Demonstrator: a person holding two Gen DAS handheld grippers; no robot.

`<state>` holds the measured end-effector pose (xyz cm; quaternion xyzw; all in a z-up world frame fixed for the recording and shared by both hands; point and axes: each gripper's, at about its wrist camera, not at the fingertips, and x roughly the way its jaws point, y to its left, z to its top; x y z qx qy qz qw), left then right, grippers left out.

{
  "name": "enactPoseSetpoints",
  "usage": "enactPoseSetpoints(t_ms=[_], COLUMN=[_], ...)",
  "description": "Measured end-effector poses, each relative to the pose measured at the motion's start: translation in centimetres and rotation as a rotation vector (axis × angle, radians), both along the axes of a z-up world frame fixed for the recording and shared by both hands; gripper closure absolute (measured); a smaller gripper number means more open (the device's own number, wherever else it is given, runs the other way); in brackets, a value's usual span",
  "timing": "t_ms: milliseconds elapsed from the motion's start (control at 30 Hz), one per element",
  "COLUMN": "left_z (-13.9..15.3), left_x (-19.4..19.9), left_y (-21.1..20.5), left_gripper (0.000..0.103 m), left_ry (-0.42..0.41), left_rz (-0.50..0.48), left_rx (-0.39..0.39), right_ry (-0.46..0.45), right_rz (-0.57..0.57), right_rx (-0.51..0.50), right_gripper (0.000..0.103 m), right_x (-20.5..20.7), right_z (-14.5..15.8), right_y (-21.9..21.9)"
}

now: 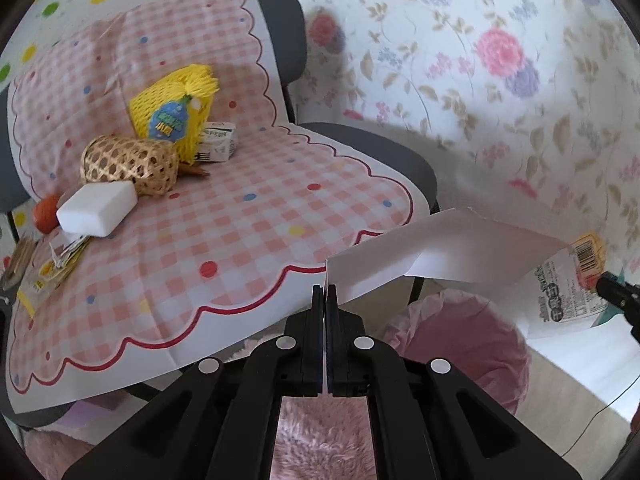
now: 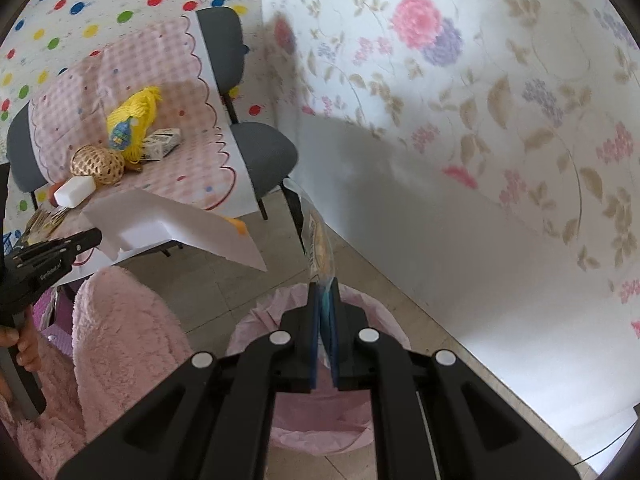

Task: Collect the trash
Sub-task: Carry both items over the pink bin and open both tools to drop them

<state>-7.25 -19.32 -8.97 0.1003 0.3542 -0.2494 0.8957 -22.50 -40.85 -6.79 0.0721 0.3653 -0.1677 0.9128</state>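
Over the pink-lined bin (image 2: 320, 360) | left tongs (image 1: 325, 292) and right tongs (image 2: 325, 284) both clenched on flattened white carton (image 1: 440, 252) | not dropped yet | more trash waits on chair (image 1: 256, 216): yellow net (image 1: 172, 112), small box (image 1: 218, 142)

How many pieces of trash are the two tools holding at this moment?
2. The left tool pinches a white paper sheet. The right tool pinches a clear plastic wrapper over the pink-lined bin. More trash is on the chair.

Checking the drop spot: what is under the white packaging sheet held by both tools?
The pink-lined trash bin sits below the sheet; its bottom is hidden by the right tool.
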Motion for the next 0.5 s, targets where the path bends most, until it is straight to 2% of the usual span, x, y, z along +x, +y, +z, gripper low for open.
enactPoseSetpoints(t_ms=[233,400,500], left_z=[-1.7,-2.4,-2.7], left_x=[-0.7,-0.9,-1.0], left_y=[-2.8,-4.7,-5.7], left_gripper=[0.102,0.099,0.094], left_ry=[0.024,0.046,0.066], left_rz=[-0.052,-0.099,-0.127], left_rx=[0.071,0.089,0.084], right_ry=[0.085,0.151,0.169], right_rz=[-0.002,-0.002,-0.007], right_rx=[0.034,0.064,0.084], right_gripper=[0.098,0.098,0.090], right_x=[0.4,0.8,1.0], right_z=[-2.9,-4.9,-5.6], right_y=[-1.0,-1.4,-1.7])
